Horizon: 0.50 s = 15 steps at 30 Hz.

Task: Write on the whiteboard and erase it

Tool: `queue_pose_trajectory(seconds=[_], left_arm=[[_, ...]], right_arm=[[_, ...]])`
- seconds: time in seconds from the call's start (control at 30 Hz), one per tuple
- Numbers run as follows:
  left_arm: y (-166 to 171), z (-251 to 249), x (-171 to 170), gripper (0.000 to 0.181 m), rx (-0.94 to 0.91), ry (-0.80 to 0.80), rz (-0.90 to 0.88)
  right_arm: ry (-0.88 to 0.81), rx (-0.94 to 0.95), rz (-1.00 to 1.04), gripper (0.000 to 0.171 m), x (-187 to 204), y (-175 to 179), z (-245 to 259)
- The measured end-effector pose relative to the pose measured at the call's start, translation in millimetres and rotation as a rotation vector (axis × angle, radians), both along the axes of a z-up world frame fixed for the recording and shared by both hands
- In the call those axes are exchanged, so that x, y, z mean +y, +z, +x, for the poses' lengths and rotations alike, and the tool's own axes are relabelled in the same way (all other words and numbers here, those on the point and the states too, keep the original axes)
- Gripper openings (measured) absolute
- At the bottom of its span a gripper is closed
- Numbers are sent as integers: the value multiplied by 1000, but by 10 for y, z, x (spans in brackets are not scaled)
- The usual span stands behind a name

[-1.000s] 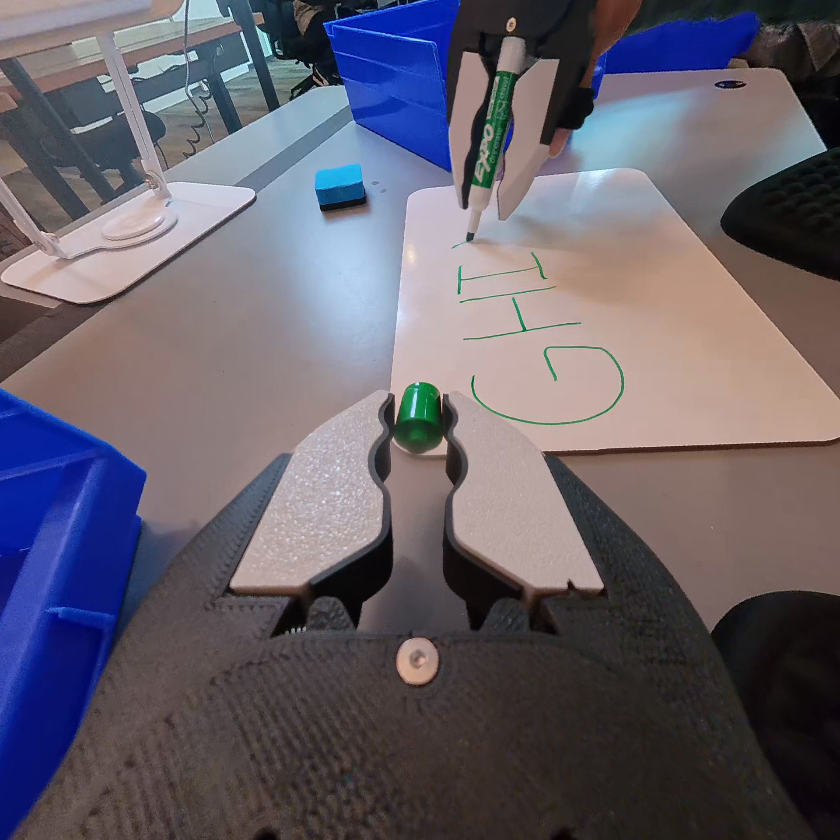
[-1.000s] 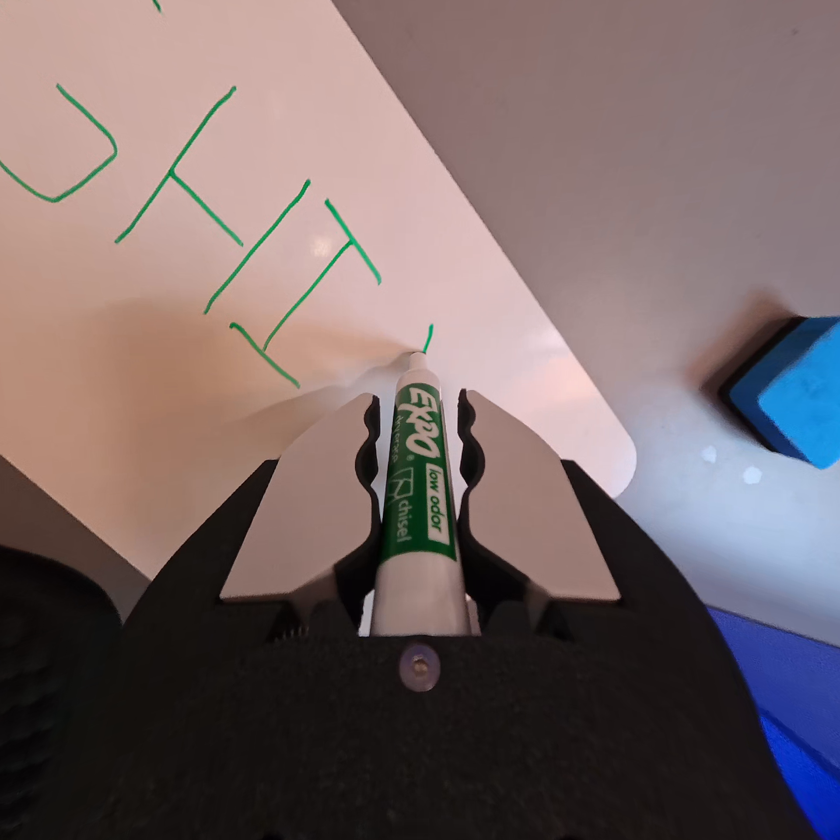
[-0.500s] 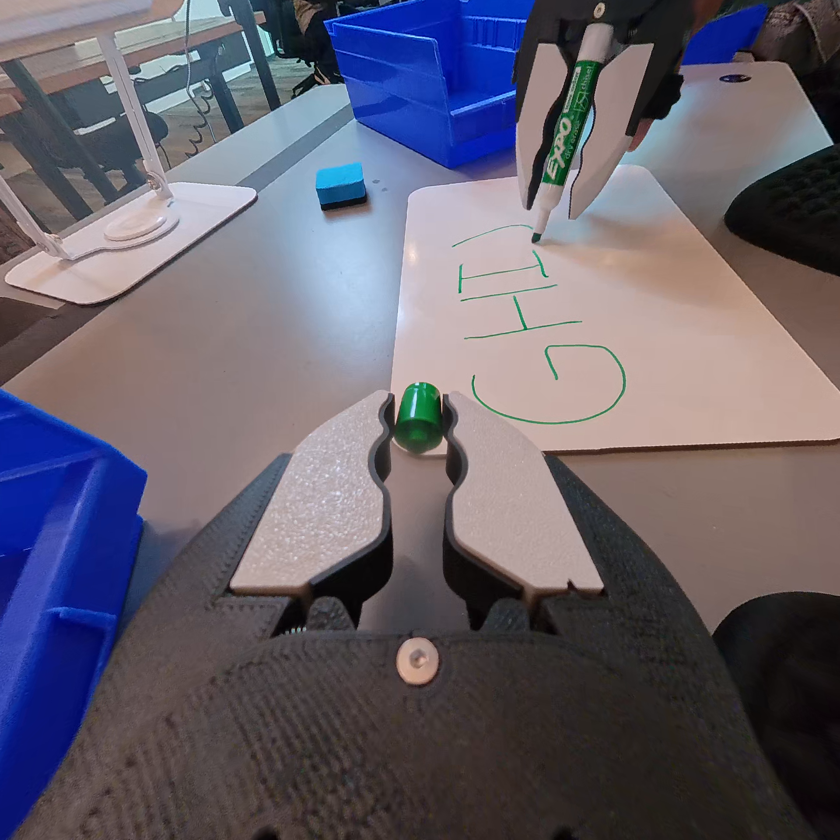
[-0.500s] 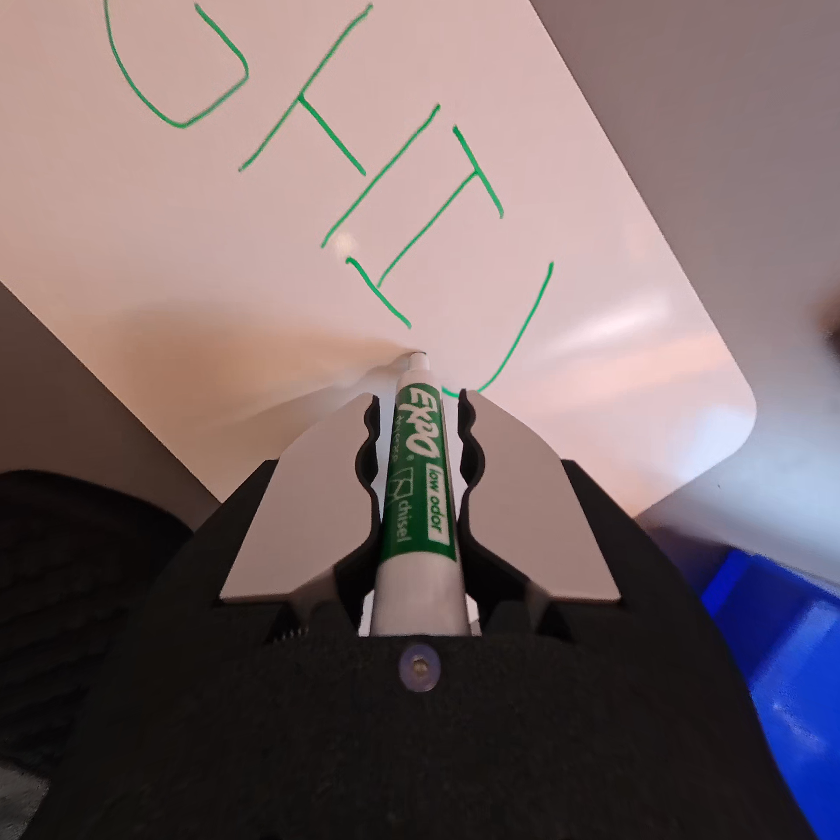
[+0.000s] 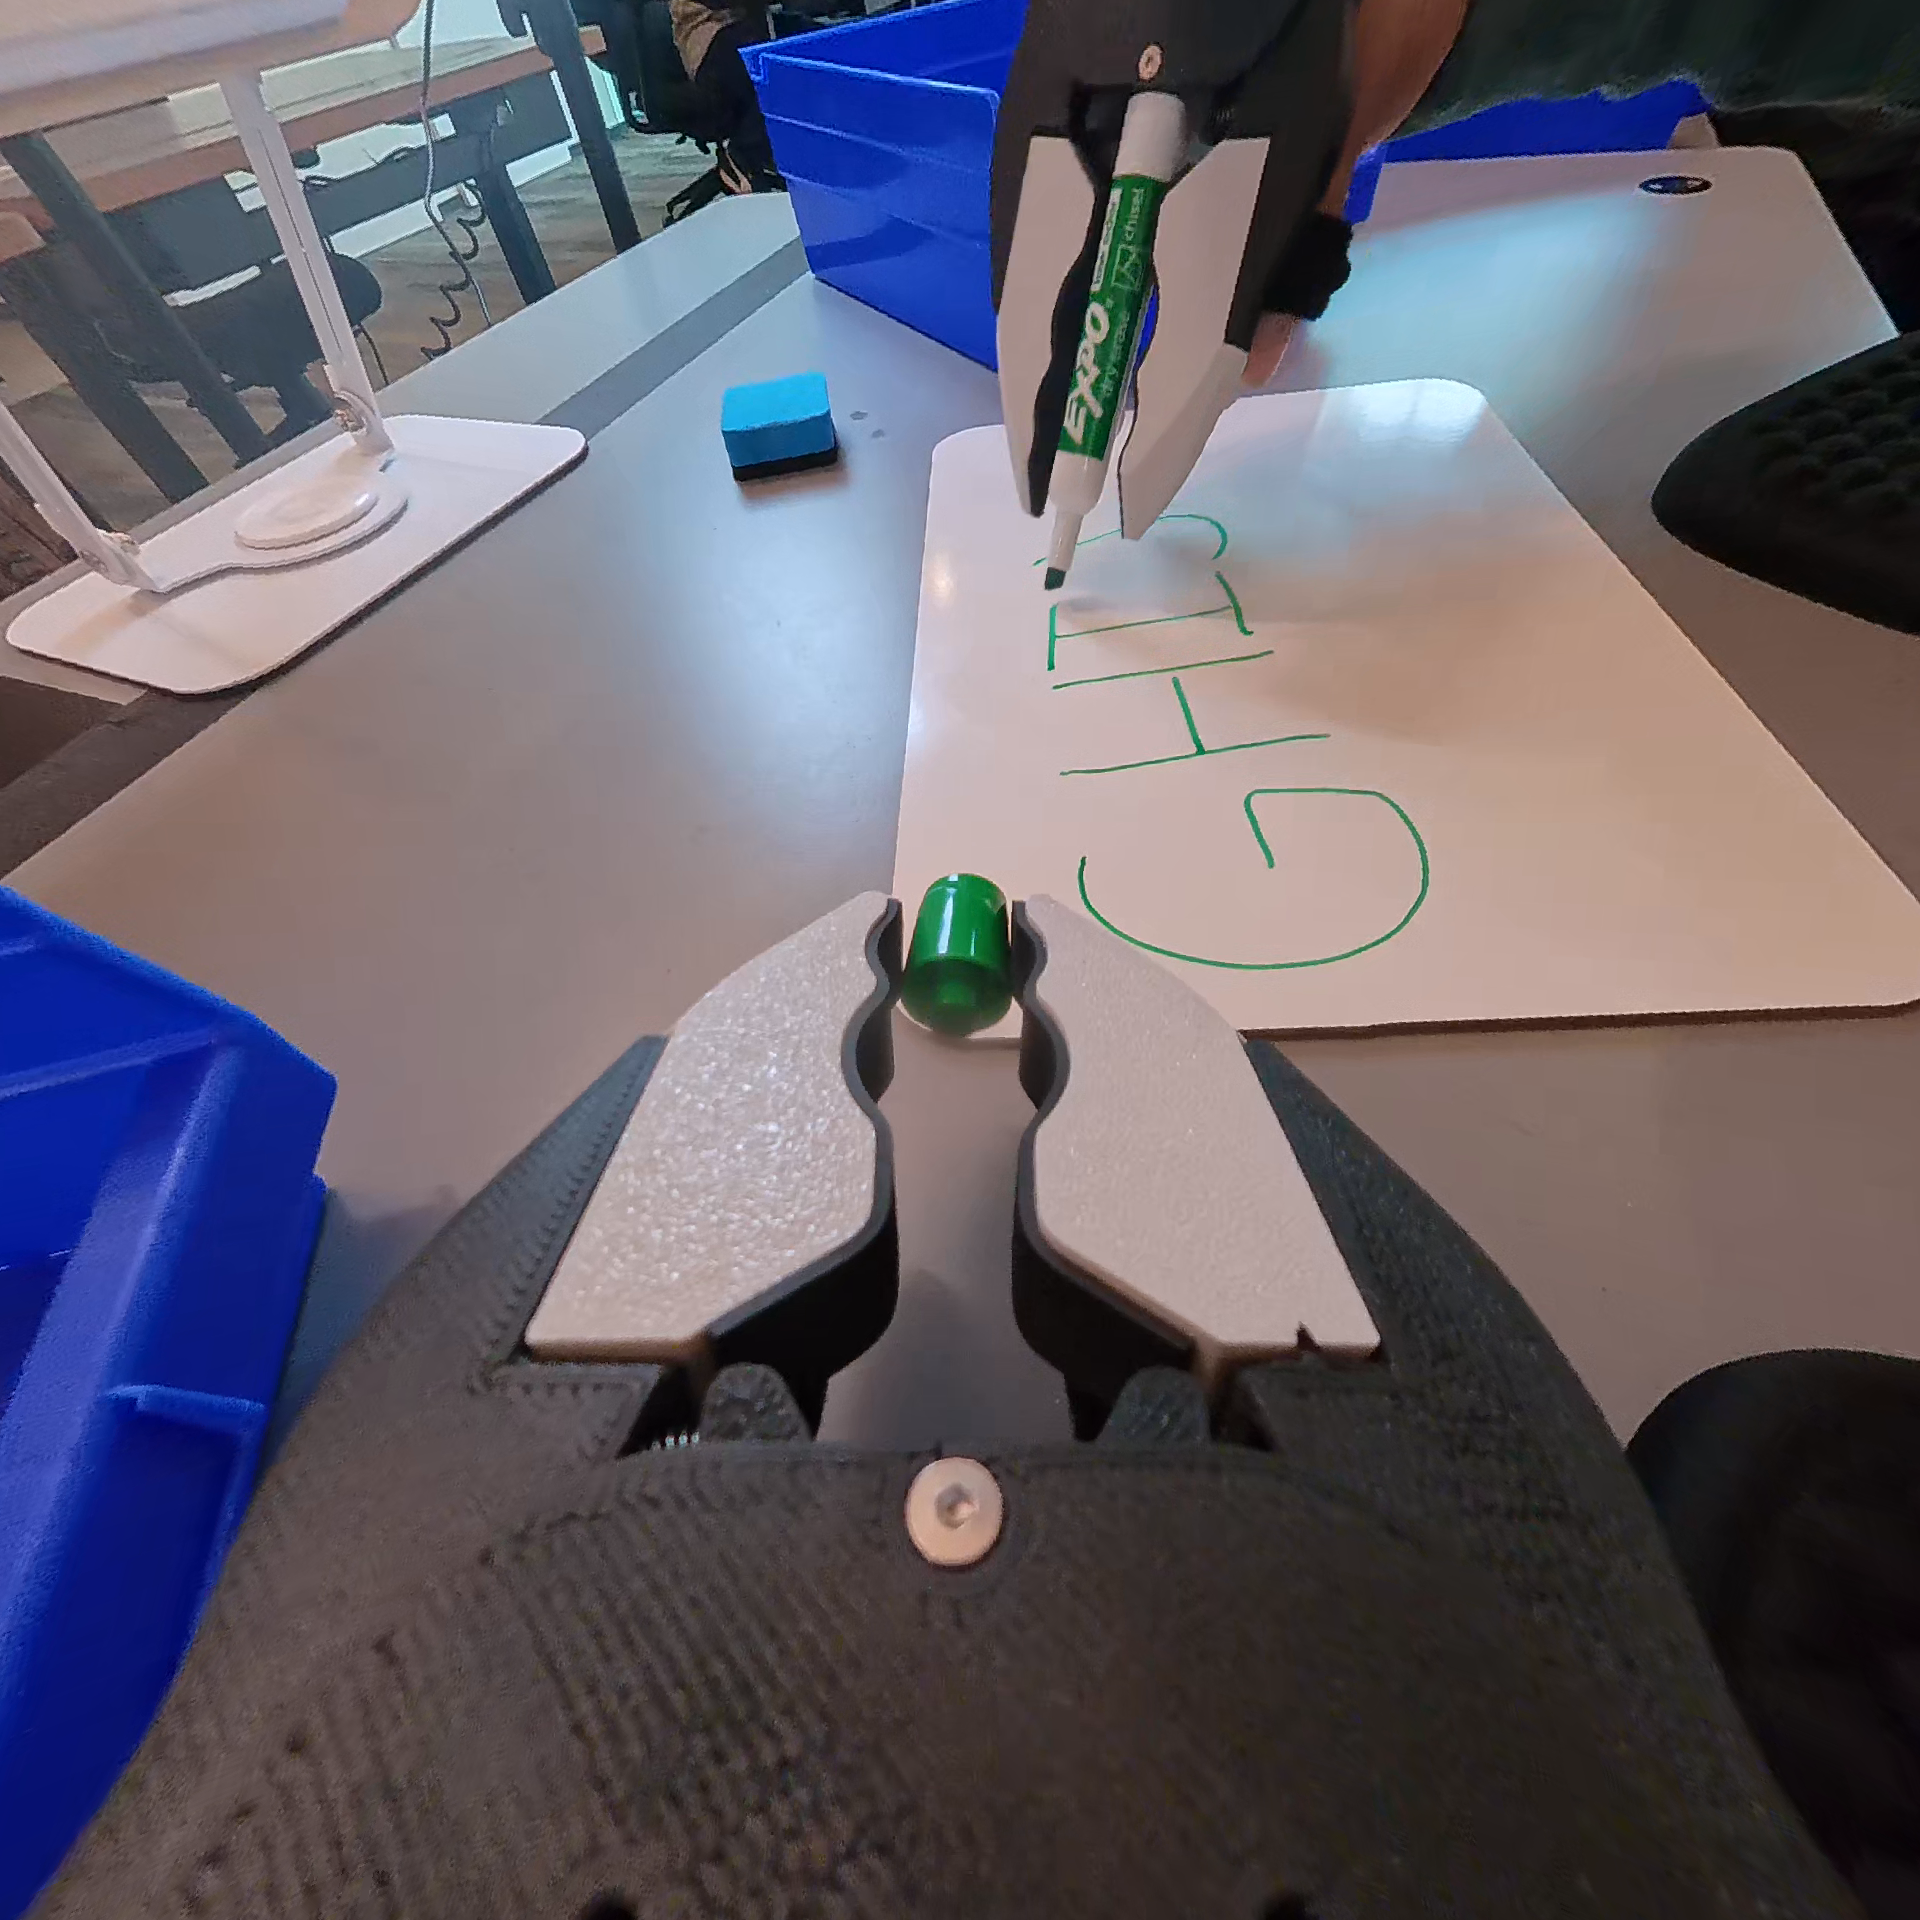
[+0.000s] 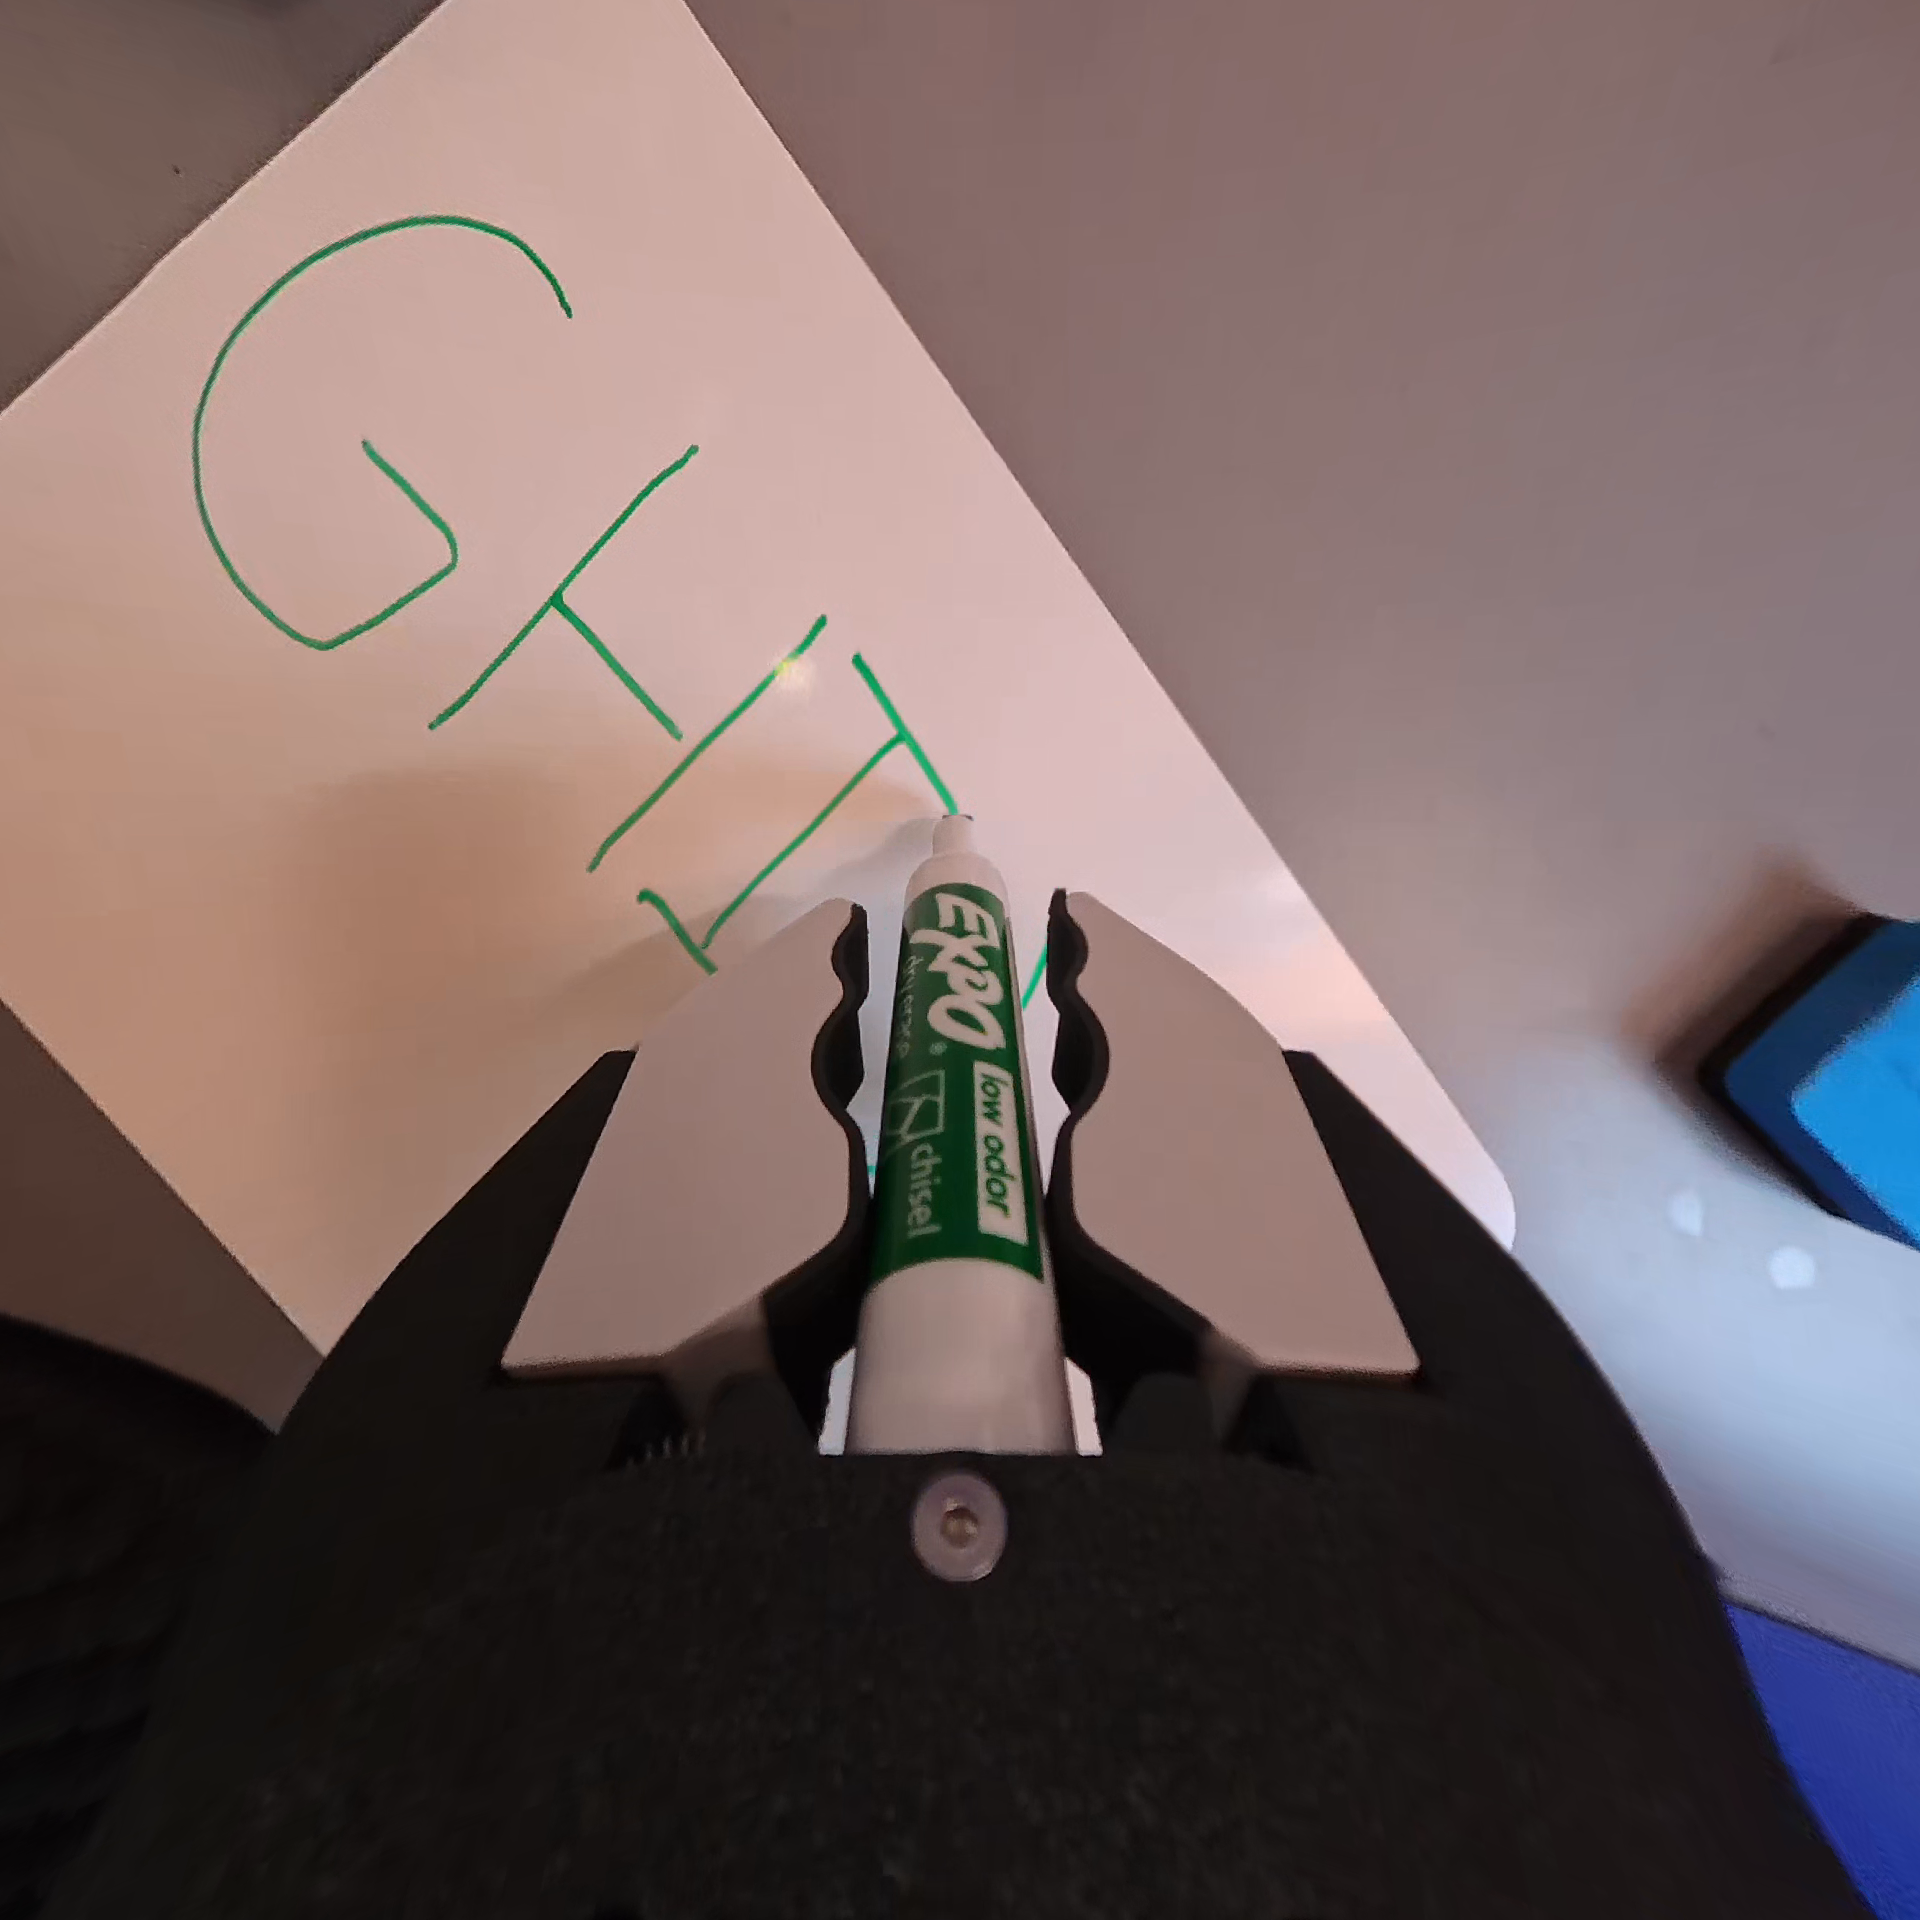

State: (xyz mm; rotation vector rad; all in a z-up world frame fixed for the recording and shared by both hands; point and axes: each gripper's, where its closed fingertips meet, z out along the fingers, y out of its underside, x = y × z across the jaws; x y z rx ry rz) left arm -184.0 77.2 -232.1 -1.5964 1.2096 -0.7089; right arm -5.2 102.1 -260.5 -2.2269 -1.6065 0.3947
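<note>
A white whiteboard (image 5: 1558, 675) lies flat on the grey table, with several green letters drawn on it; it also shows in the right wrist view (image 6: 520, 935). My right gripper (image 6: 956, 914) is shut on a green and white marker (image 6: 961, 1091), its tip at the board by the far end of the writing. The left wrist view shows that right gripper (image 5: 1086, 525) and the marker (image 5: 1101, 343) tip down near the board's far left. My left gripper (image 5: 956, 914) is shut on the green marker cap (image 5: 956, 971), low over the table by the board's near left corner.
A blue and black eraser (image 5: 779, 426) lies left of the board, also in the right wrist view (image 6: 1829, 1081). A white lamp base (image 5: 301, 540) stands at far left. Blue bins sit at the back (image 5: 883, 177) and near left (image 5: 125, 1247). Black padded objects (image 5: 1808, 488) lie at right. Tip to tip, the grippers are about 20 cm apart.
My right gripper has drawn a curved stroke at the far end of the writing, swinging right and then back left with the marker. My left gripper with the cap has stayed still.
</note>
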Motion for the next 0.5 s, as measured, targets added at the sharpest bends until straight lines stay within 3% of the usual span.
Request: queue_pose_trajectory(seconds=[0.2,0.5], left_arm=[[0,0,-7,20,-1,-3,-4],[1,-2,-13,20,-1,-1,-5]], right_arm=[[0,-24,-7,34,67,-58,20],[-89,-111,42,33,222,-49,494]])
